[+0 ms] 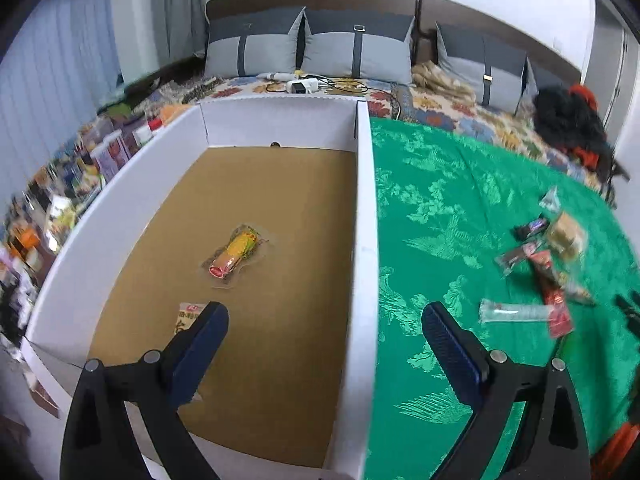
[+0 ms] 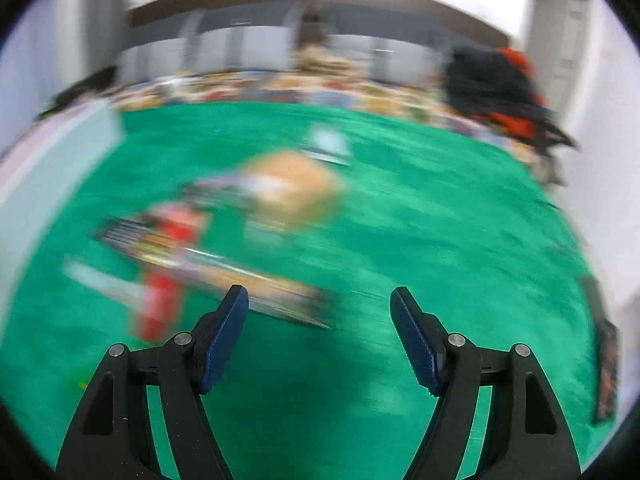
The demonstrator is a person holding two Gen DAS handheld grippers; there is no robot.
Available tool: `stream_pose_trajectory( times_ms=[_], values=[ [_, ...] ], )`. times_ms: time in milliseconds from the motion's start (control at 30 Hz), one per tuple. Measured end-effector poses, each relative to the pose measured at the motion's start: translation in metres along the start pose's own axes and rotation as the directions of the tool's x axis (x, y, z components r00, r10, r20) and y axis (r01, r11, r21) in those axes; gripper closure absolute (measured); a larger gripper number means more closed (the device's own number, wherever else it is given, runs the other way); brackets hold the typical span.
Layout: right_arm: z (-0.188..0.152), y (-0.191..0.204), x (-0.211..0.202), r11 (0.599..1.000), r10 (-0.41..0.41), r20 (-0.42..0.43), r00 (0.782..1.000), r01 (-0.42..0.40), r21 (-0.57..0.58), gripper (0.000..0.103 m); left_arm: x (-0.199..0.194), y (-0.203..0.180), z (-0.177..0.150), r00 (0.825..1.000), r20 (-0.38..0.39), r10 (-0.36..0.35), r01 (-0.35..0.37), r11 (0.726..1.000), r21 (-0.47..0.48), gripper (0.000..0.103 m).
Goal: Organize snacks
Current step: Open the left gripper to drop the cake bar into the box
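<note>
My left gripper [image 1: 324,320] hangs open over the right wall of a white cardboard box [image 1: 366,220] with a brown floor, and nothing is between its fingers. Inside the box lie a yellow and red snack packet [image 1: 236,254] and a second packet [image 1: 188,316], half hidden by the left finger. Loose snacks [image 1: 540,272] lie in a heap on the green cloth to the right, with a clear white stick packet [image 1: 516,314] nearest. The right wrist view is heavily blurred. My right gripper [image 2: 320,304] is open and empty above the cloth, just short of the snack heap [image 2: 240,232].
The green cloth [image 1: 440,200] covers a bed with grey pillows [image 1: 356,52] at the back. Boxes and packets crowd the strip left of the box [image 1: 80,184]. A black and red bundle [image 1: 572,120] sits at the far right. A dark packet [image 2: 606,372] lies at the cloth's right edge.
</note>
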State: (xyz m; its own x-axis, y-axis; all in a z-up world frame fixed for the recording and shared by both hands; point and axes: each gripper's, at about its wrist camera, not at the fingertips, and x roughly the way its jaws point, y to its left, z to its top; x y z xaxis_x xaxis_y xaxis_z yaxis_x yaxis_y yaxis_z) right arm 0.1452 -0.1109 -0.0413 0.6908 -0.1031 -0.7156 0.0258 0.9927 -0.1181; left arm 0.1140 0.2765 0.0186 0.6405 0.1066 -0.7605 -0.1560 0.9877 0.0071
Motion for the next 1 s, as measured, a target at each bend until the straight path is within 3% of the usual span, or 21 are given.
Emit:
stream_pose_trajectory(
  times_ms=[100, 200, 300, 400, 567, 667, 767, 833, 933, 1000],
  values=[
    [-0.022, -0.059, 0.013, 0.993, -0.094, -0.05, 0.994, 0.097, 0.07, 0.026, -0.003, -0.015, 0.0, 0.995, 0.043, 0.085, -0.087, 0.995, 0.04, 0.006],
    [-0.032, -0.097, 0.027, 0.981, -0.134, -0.08, 0.988, 0.144, 0.129, 0.026, 0.011, -0.022, -0.006, 0.989, 0.0, 0.148, -0.147, 0.984, 0.098, 0.006],
    [-0.034, -0.106, 0.029, 0.979, -0.129, -0.08, 0.988, 0.139, 0.149, 0.026, 0.024, -0.033, -0.014, 0.98, -0.06, 0.191, -0.176, 0.965, 0.196, 0.006],
    [-0.038, -0.11, 0.032, 0.981, -0.119, -0.092, 0.989, 0.131, 0.144, 0.026, 0.026, -0.042, -0.018, 0.98, -0.094, 0.176, -0.15, 0.96, 0.237, 0.006],
    [-0.047, -0.106, 0.034, 0.979, -0.096, -0.109, 0.989, 0.114, 0.171, 0.021, 0.015, -0.053, -0.033, 0.983, -0.103, 0.153, -0.128, 0.967, 0.219, 0.006],
    [-0.049, -0.115, 0.037, 0.972, -0.062, -0.12, 0.991, 0.088, 0.216, 0.017, 0.004, -0.058, -0.043, 0.979, -0.065, 0.194, -0.174, 0.957, 0.233, 0.006],
    [-0.05, -0.119, 0.037, 0.968, -0.051, -0.124, 0.991, 0.08, 0.238, 0.014, -0.002, -0.053, -0.046, 0.98, -0.07, 0.188, -0.172, 0.968, 0.183, 0.006],
    [-0.05, -0.116, 0.036, 0.969, -0.064, -0.127, 0.99, 0.092, 0.231, 0.013, -0.007, -0.053, -0.045, 0.98, -0.045, 0.196, -0.187, 0.97, 0.155, 0.006],
    [-0.05, -0.117, 0.036, 0.967, -0.061, -0.128, 0.99, 0.09, 0.237, 0.013, -0.034, -0.07, -0.045, 0.97, 0.086, 0.226, -0.237, 0.961, 0.142, 0.006],
    [-0.05, -0.117, 0.036, 0.967, -0.061, -0.128, 0.99, 0.09, 0.236, 0.013, -0.06, -0.091, -0.045, 0.968, 0.185, 0.169, -0.198, 0.969, 0.149, 0.005]
  ],
)
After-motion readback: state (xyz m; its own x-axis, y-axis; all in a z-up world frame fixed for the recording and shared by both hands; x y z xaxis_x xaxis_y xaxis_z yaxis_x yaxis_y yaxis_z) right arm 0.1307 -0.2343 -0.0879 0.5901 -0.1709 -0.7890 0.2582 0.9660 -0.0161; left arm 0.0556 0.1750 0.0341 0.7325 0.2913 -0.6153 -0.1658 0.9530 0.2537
